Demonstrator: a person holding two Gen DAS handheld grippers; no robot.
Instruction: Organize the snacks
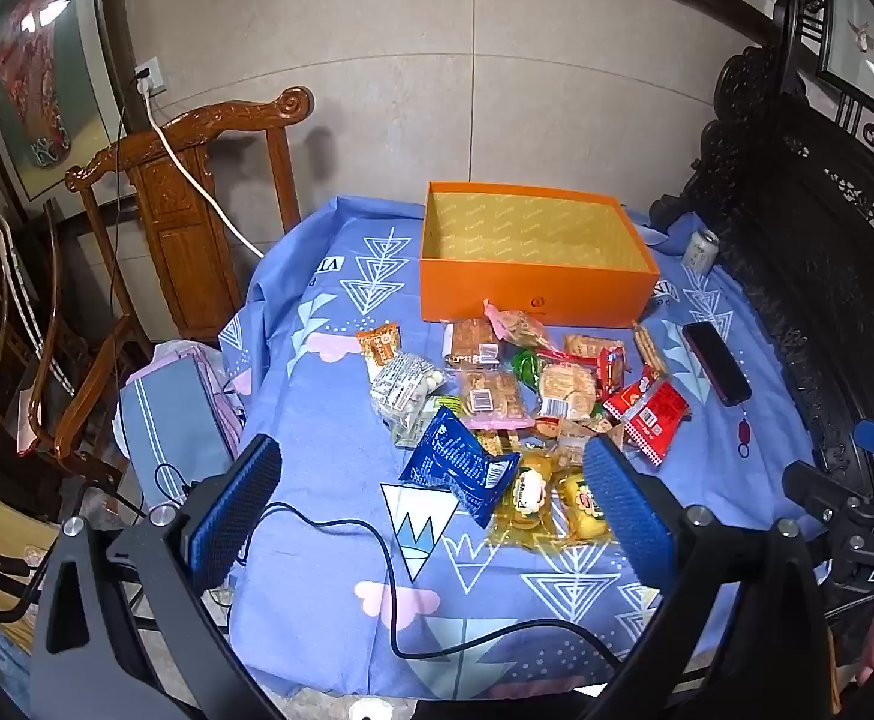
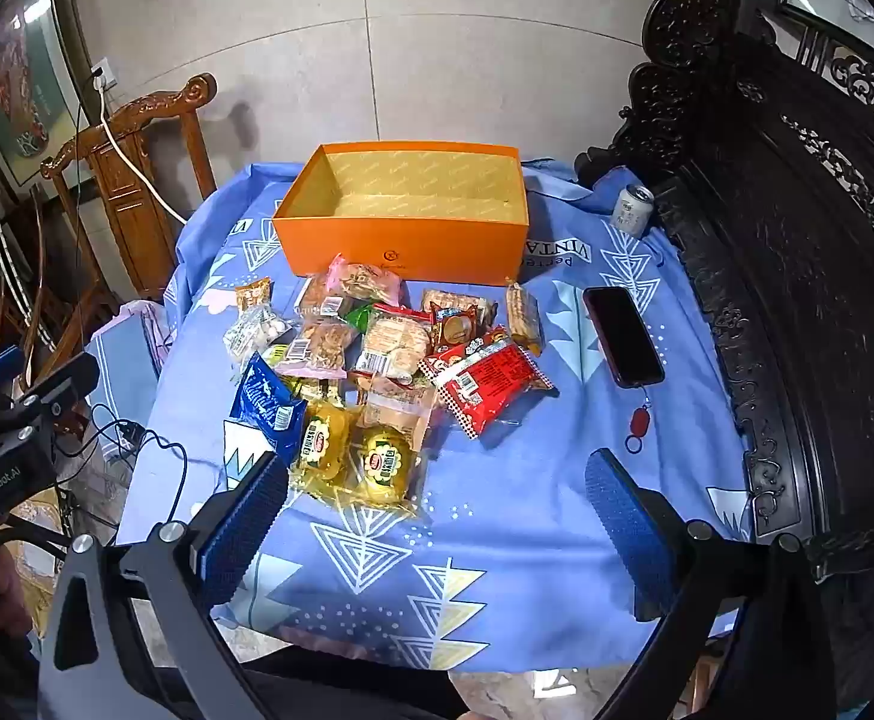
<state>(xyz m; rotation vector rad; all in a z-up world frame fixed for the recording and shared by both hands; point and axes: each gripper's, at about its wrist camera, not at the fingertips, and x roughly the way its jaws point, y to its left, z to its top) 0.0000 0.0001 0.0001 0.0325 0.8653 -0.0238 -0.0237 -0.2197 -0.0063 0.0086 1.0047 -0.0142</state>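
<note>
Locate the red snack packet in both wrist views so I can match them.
Left wrist: red snack packet sits right of centre, at the pile's right edge, just beyond the left claw, which is open.
Right wrist: red snack packet sits just right of centre, beyond the open right claw.
Shared landmark: the orange box behind the pile; the black phone lies to the packet's right.

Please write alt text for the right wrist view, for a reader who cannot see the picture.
A pile of wrapped snacks lies on a blue patterned cloth in front of an empty orange box. The right gripper is open above the cloth, its blue fingers holding nothing. A phone lies right of the pile, and a can stands behind it.
</note>
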